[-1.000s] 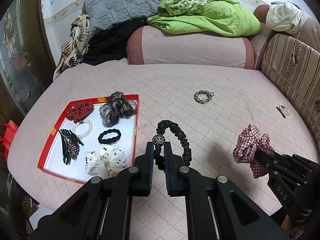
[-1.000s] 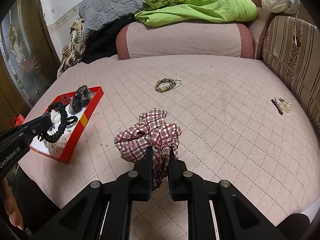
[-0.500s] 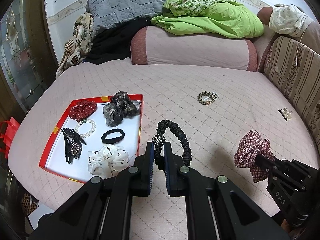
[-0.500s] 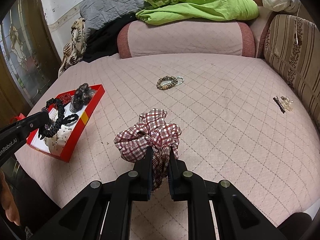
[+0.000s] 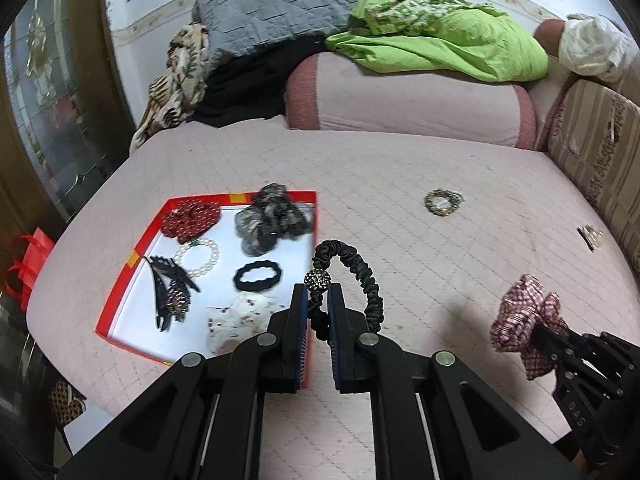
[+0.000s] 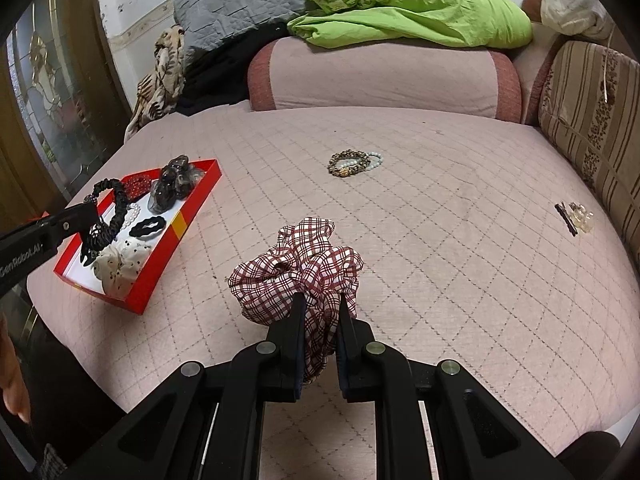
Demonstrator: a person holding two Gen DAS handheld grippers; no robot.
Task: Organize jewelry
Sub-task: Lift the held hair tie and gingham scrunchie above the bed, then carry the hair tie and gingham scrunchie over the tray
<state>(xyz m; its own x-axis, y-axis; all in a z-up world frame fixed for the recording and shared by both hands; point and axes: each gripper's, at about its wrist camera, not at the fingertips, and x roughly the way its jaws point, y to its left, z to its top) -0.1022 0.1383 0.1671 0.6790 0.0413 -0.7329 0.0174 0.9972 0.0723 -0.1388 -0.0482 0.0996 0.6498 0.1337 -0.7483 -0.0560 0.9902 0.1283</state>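
Carrying two hair ties toward the red tray (image 5: 136,248), I have my left tongs (image 5: 318,300) pinching a black ruched hair tie (image 5: 360,272) just below its beaded ball (image 5: 317,279), the loop arching up and to the right of the fingertips. My right tongs (image 6: 320,312) are pressed on a plaid scrunchie (image 6: 296,268), whose folds bunch above and to the left of the fingers (a tail of cloth also hangs down between them). Both pieces are held clear of the bed (image 6: 440,220).

To do this step well, I judge that the black tie should be brought over a bare patch of white tray floor, near the right rim beside the small black scrunchie (image 5: 258,276), and lowered before the tongs spread, so it does not land on the white dotted scrunchie (image 5: 236,320) or catch on the wall. The plaid piece is bulky and should follow only once the left tongs are out of the way.

In the right wrist view, the left tongs reach in from the left edge, level, with the tie hanging over the tray's near end. The right tongs point forward over mid-bed, well apart from the tray. A cluster of bracelets (image 6: 354,162) and a hair clip (image 6: 574,216) remain farther out on the bed.
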